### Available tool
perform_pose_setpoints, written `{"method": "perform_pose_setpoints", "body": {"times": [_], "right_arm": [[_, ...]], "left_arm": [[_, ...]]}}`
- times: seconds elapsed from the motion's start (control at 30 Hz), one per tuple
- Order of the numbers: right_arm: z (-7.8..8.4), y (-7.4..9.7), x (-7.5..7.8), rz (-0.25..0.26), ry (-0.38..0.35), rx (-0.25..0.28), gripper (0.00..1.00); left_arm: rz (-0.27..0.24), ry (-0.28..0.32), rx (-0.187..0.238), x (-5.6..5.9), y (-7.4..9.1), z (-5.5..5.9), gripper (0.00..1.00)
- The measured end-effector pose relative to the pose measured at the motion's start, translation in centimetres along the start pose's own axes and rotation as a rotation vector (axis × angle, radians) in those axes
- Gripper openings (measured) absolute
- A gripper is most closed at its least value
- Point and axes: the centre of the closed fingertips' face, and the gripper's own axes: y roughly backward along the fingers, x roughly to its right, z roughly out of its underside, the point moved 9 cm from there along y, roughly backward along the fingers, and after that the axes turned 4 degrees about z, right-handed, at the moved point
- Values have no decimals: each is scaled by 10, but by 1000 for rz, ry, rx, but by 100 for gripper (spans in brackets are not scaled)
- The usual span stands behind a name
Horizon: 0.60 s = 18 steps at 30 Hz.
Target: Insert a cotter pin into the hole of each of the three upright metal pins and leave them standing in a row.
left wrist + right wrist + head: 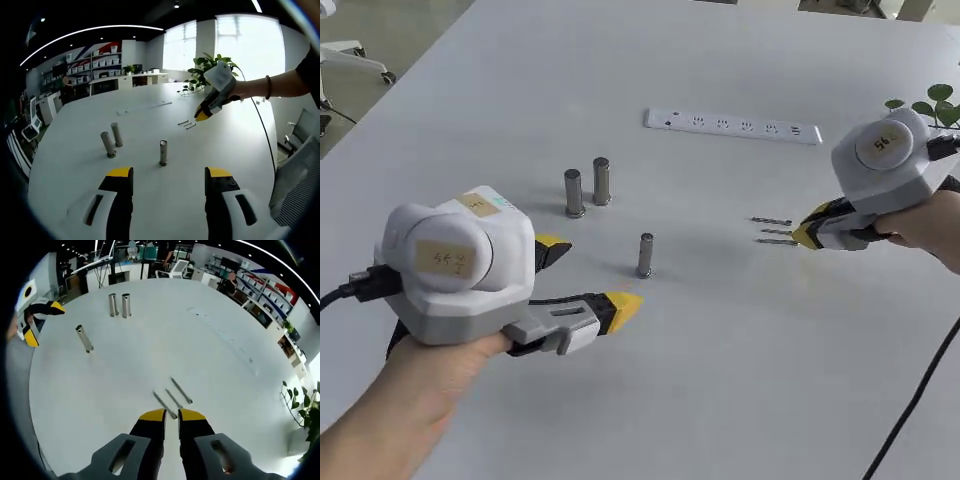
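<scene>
Three upright metal pins stand on the white table: two close together [574,193] [602,181], and a third [645,255] apart, nearer me. Ahead of my left gripper [169,172] the same pins [163,152] rise; its jaws stand wide open and empty, short of the single pin. Three cotter pins [772,231] lie side by side at the right. My right gripper [172,414] is low over the table. Its jaws are drawn to a narrow slit, with the near end of the nearest cotter pin [165,404] in it. From the head view this gripper [802,237] touches that pin's end.
A white power strip [733,125] lies at the back of the table. A potted plant [930,105] stands at the far right edge. A black cable [920,400] trails off the right gripper across the table's right side.
</scene>
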Motion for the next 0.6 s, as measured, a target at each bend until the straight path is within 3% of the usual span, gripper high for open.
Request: {"method": "perform_pose_setpoints", "body": {"times": [0.2, 0.27, 0.6], "right_arm": [[-6, -12, 6, -24, 28, -13, 3], [-10, -20, 14, -31, 45, -21, 3], [-6, -33, 20, -71, 71, -80, 3]], "left_arm": [[6, 11, -4, 0, -3, 7, 57], [17, 10, -7, 0, -4, 8, 57], [34, -16, -24, 1, -6, 13, 57]]}}
